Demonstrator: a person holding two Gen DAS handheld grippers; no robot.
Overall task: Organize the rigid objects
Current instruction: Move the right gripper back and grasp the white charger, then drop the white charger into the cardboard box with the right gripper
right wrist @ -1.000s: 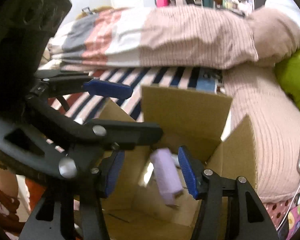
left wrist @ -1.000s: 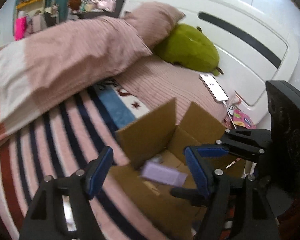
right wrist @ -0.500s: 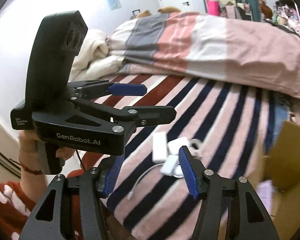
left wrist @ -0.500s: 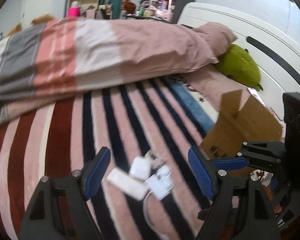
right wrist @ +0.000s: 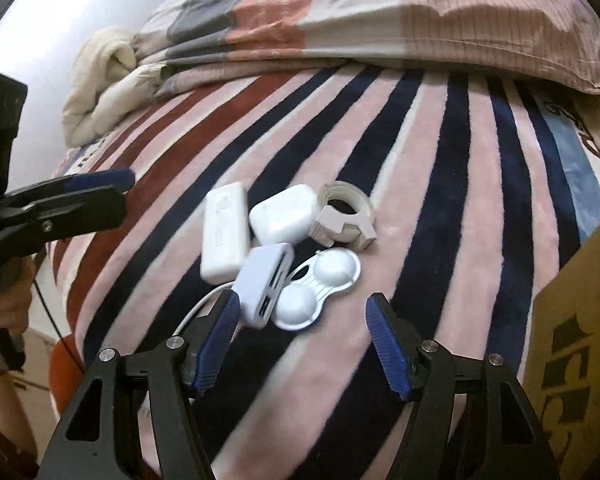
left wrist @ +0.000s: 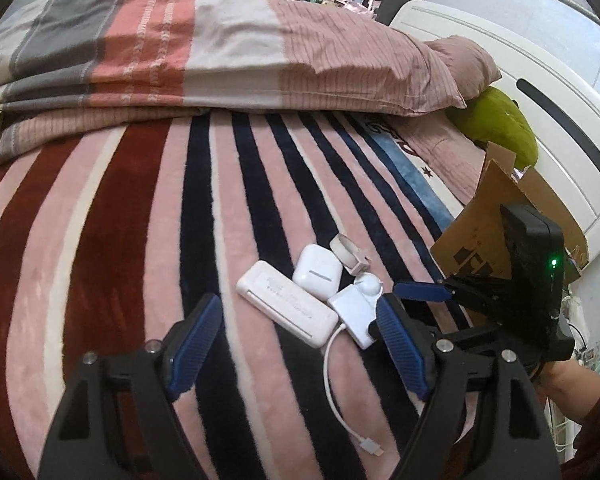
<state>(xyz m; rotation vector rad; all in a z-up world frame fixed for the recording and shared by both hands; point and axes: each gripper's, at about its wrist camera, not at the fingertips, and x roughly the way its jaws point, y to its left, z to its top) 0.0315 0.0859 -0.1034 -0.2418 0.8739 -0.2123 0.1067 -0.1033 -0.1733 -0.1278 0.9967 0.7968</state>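
Both grippers empty, jaws spread wide. Left gripper (left wrist: 296, 334) hovers over the striped blanket (left wrist: 112, 240) with the white cluster just ahead of its fingertips. Right gripper (right wrist: 302, 338) sits low over the same cluster from the other side; the two-dome case (right wrist: 320, 286) lies between and just past its blue pads (right wrist: 386, 350), not touched.

Cluster, all on the blanket and packed together:
- long white box (right wrist: 224, 228), flat, at the far left in the right wrist view
- earbud case (right wrist: 284, 214) touching the box's side
- tape dispenser (right wrist: 346, 216) just beside the earbud case, roll hole facing up
- white hub (right wrist: 262, 284) with ports showing, leaning against the box and the two-dome case; its white cable (left wrist: 342, 392) trails off toward the left gripper, plug end lying loose on the blanket

Cardboard box (left wrist: 504, 220) stands open at the blanket's edge near the white headboard (left wrist: 540, 120), well apart from the cluster. Its printed wall also fills the right edge of the right wrist view.

Folded quilt (left wrist: 204, 40) runs along the far side of the bed; green pillow (left wrist: 496, 124) just behind the cardboard box.
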